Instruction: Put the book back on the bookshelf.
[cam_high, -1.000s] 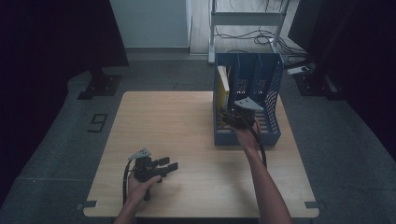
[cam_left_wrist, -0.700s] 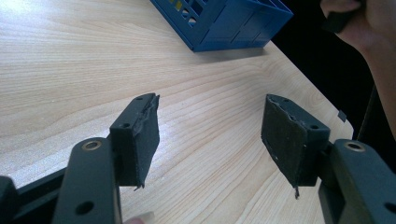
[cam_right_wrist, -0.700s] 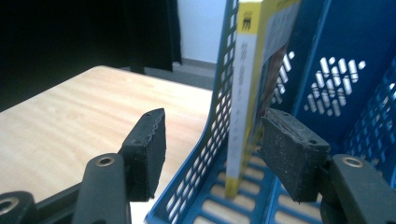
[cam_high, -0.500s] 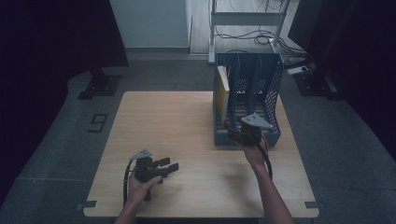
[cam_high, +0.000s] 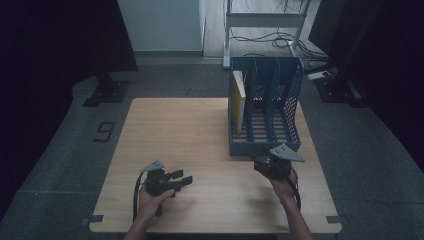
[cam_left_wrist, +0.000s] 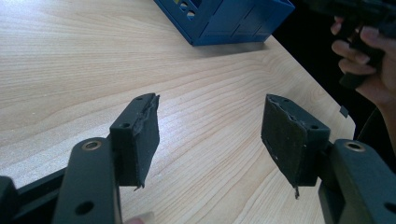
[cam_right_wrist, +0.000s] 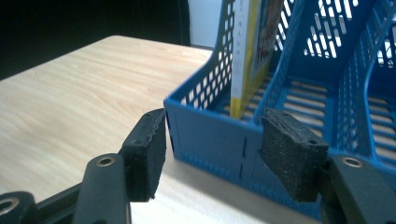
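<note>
Right gripper (cam_right_wrist: 212, 156) pulled back from file rack (cam_right_wrist: 299, 116), book (cam_right_wrist: 247, 56) beyond spread, empty fingers (cam_right_wrist: 292, 156)

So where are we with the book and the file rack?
Looks done: the yellow book stands upright in the leftmost slot of the blue file rack; its other two slots look empty. In hand: nothing. The right gripper sits open just in front of the rack's near wall, and the left gripper rests open over bare table. Left: I see no other book on the table to file.
</note>
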